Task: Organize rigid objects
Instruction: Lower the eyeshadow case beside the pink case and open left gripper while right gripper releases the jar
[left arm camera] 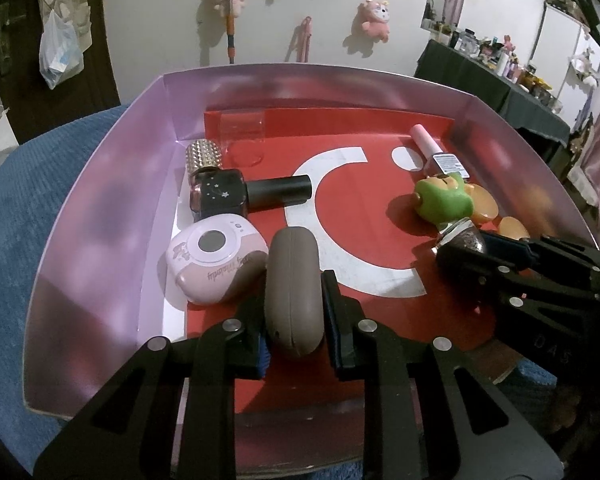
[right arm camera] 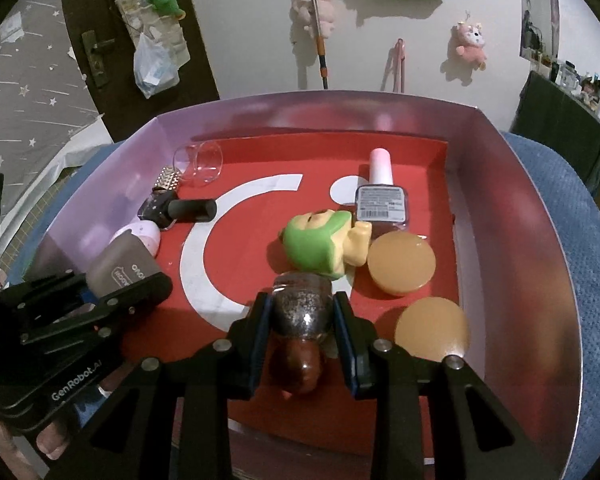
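Left wrist view: the left gripper (left arm camera: 294, 312) clamps a taupe oval case (left arm camera: 294, 296) at lower centre, inside the lilac-walled red-floored box (left arm camera: 112, 184).

Right wrist view: the right gripper (right arm camera: 302, 334) grips a glittery glass bottle (right arm camera: 302, 308) beside the green figurine (right arm camera: 320, 244). Most items seem boxed already.

Open red floor at centre of the pink-walled cardboard tray (left arm camera: 100, 208). Left side blocked by black star-print bottle (left arm camera: 228, 196); right side by green-hooded figurine (right arm camera: 320, 242).

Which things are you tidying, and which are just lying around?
Tidying: grey case in the left tool; glittery bottle in the right tool; green toy; pink box.
Lying around: plush toys on the wall; plastic bag.
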Demonstrator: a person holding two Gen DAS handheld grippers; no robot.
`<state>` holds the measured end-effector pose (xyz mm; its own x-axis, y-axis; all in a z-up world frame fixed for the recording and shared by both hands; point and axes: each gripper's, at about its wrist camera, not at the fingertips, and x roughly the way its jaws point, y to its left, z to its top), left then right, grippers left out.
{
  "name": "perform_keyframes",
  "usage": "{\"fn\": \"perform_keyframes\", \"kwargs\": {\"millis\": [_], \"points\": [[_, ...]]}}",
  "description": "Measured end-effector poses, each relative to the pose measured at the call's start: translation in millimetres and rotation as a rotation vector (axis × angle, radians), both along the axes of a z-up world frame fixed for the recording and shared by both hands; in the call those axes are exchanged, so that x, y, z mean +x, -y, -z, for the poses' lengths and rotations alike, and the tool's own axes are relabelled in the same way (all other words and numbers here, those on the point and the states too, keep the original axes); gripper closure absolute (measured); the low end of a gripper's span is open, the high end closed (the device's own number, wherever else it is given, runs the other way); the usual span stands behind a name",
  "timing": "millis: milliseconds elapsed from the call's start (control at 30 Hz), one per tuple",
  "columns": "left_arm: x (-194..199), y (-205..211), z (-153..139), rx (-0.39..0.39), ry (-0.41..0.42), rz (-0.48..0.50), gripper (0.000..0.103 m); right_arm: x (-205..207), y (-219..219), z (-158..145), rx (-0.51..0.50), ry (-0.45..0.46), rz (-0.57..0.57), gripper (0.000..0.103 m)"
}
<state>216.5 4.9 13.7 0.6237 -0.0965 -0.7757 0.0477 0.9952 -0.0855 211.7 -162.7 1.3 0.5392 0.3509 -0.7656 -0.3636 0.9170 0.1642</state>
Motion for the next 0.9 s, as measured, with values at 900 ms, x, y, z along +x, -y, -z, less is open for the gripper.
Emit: {"fn": "perform_keyframes", "kwargs": {"millis": [900], "points": [[-2.5, 1.7, -2.6, -0.015, -0.01, -0.019, 0.082, -2.1, 4.4, -1.0, 0.045, -0.019, 0.02, 0.064]]}}
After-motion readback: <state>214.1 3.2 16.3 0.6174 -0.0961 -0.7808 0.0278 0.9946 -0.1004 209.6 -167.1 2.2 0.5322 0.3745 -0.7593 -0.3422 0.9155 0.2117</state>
